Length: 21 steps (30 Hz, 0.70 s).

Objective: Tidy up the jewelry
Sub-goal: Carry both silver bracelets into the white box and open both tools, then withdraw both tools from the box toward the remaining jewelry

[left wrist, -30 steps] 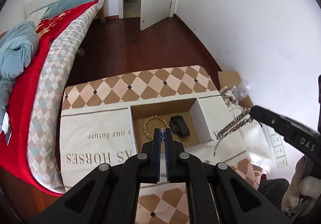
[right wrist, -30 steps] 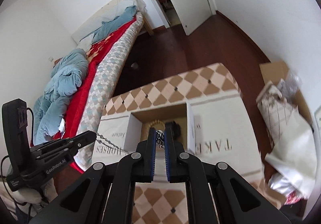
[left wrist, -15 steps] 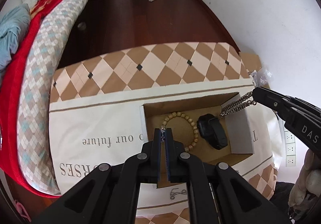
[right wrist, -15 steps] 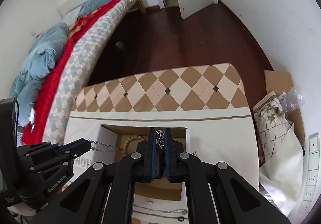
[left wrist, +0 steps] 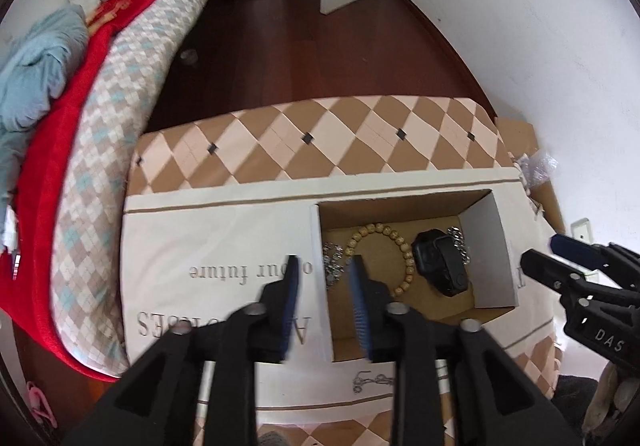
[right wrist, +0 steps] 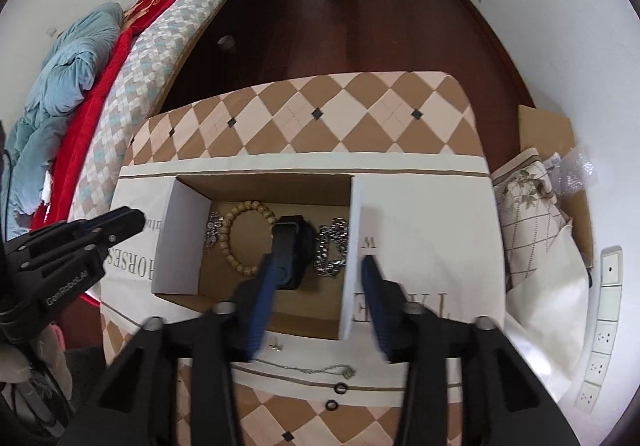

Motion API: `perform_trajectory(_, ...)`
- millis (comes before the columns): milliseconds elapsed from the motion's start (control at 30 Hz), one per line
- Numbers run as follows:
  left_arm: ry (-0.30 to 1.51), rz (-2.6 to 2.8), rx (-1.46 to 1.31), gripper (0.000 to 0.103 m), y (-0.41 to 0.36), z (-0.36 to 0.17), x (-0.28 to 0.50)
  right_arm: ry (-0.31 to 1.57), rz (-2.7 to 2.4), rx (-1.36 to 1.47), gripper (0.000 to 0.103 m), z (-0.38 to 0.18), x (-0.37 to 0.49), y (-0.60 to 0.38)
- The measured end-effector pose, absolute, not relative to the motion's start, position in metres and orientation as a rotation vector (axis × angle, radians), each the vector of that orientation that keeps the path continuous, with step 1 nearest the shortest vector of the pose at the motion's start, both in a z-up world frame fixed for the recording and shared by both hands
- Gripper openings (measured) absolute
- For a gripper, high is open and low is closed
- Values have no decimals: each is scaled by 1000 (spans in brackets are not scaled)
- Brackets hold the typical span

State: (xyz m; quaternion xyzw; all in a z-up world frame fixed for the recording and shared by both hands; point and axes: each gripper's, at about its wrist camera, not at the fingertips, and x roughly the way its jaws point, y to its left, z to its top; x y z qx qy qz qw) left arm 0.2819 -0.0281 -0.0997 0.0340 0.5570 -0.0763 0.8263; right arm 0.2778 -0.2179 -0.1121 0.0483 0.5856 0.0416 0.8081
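Observation:
An open cardboard box (left wrist: 486,254) (right wrist: 184,246) sits on the cloth-covered table. Inside lie a wooden bead bracelet (left wrist: 384,254) (right wrist: 244,238), a black watch (left wrist: 440,262) (right wrist: 300,242) and a silver chain with one heap at the box's left end (left wrist: 332,262) (right wrist: 214,228) and one at its right end (left wrist: 458,238) (right wrist: 334,246). My left gripper (left wrist: 326,270) is open and empty above the box's left wall. My right gripper (right wrist: 324,246) is open and empty above the box's right part; it also shows in the left wrist view (left wrist: 544,254).
Small hooks and a thin chain lie on the cloth in front of the box (left wrist: 374,380) (right wrist: 328,370), with two dark rings (right wrist: 336,396). A bed (left wrist: 100,94) stands left. Bags and cardboard (right wrist: 540,206) lie right by the wall.
Both grippers have opened and let go of the silver chain, which now lies in the box at its two ends. Both grippers have pulled back a little.

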Motion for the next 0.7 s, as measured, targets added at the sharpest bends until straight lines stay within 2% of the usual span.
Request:
perform_trajectory(33,1160,-142,77,57,-27,-97,279,1241,68,79,59,-111,275,-218)
perform_trajectory(67,1142,-122,82,81,-25,-96,276,1236,50,59,66,-110,274,-218)
perform_trajectory(100,1125,-103,87,89,-23,-94,274,1234,35,45,73,-110,273,-217)
perform_trajectory(133,1105,-87,94,89,-22,-94,269,1227,13,21,90,-111,269,-216)
perform_trajectory(167,1105,-72,103,89,-20,-95,267,1224,2,7,101,-112,269,-215)
perform_trajectory(267,1125,-44,111,103,-15,-104,261,1213,-32,-20,103,-117,262,-212)
perform_trajectory(467,1134,16,89,103,-3,-120,245,1194,-77,-38,103,-123,250,-209)
perform_trajectory(700,1104,48,90,103,2,-114,233,1163,-85,-29,103,-116,238,-203)
